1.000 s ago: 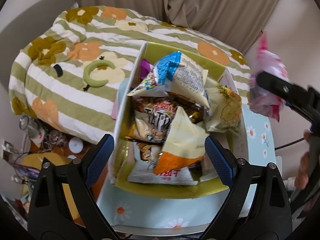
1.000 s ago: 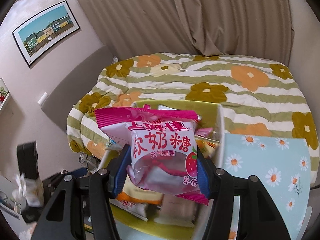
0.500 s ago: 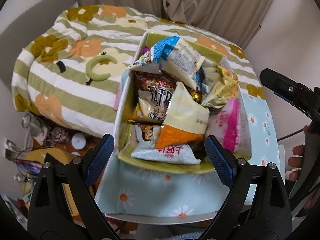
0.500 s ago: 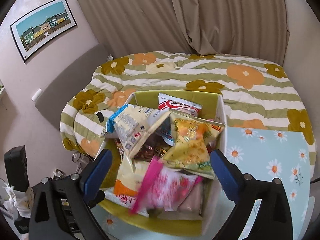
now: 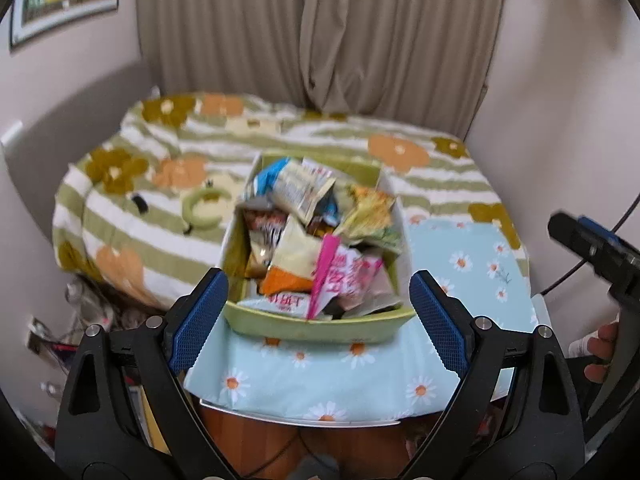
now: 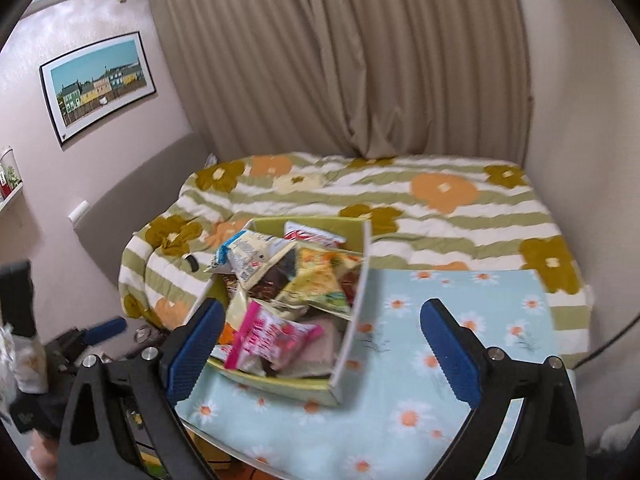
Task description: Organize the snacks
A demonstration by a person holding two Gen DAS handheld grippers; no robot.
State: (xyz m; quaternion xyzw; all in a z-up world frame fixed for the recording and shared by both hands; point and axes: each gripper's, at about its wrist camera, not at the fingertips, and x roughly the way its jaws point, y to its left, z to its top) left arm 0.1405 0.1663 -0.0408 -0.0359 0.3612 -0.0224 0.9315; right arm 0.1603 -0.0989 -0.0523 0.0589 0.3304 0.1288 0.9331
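A green box (image 5: 316,330) full of snack bags stands on a small table with a daisy-print cloth (image 5: 320,376). A pink strawberry candy bag (image 5: 340,276) lies at the box's near right, on top of the other bags; it also shows in the right wrist view (image 6: 272,336). My left gripper (image 5: 316,312) is open and empty, held back from the box's near wall. My right gripper (image 6: 320,344) is open and empty, above the box's near right corner (image 6: 334,390).
A bed with a green-striped flower quilt (image 6: 400,200) lies behind the table, with a curtain (image 6: 340,60) beyond it. The right half of the table cloth (image 6: 460,320) is bare. Clutter lies on the floor at the left (image 5: 92,312).
My right gripper opened and the pink candy bag dropped into the box. Both grippers have since pulled back and up from the box.
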